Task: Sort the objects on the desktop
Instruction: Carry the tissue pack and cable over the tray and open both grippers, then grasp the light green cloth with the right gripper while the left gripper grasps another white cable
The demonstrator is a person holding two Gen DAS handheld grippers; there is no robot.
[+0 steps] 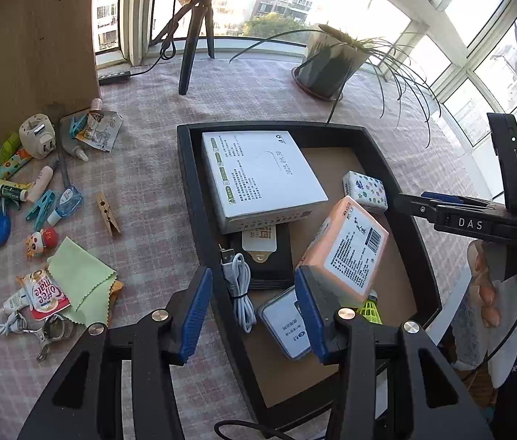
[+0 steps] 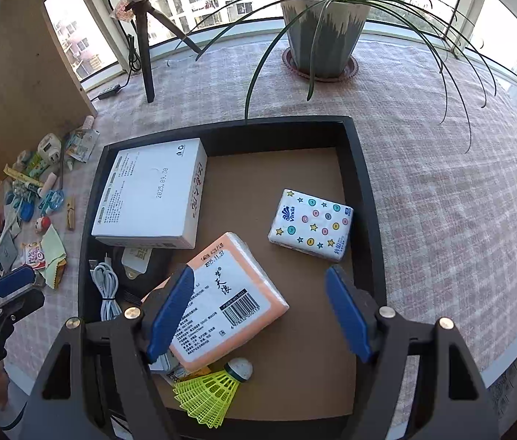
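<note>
Left tool (image 1: 254, 308) hangs wide and empty over the black tray's (image 1: 188, 190) lower left edge, nearer than the equally wide right tool (image 2: 258, 308) to the unsorted clutter, wooden clothespin (image 1: 108, 214) included, at left on the worktop (image 1: 155, 183).

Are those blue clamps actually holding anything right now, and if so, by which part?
No. The left gripper and the right gripper are both open and empty above the black tray.

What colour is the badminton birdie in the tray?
Neon yellow-green plastic shuttlecock with a white tip; the right wrist view shows it best.
</note>
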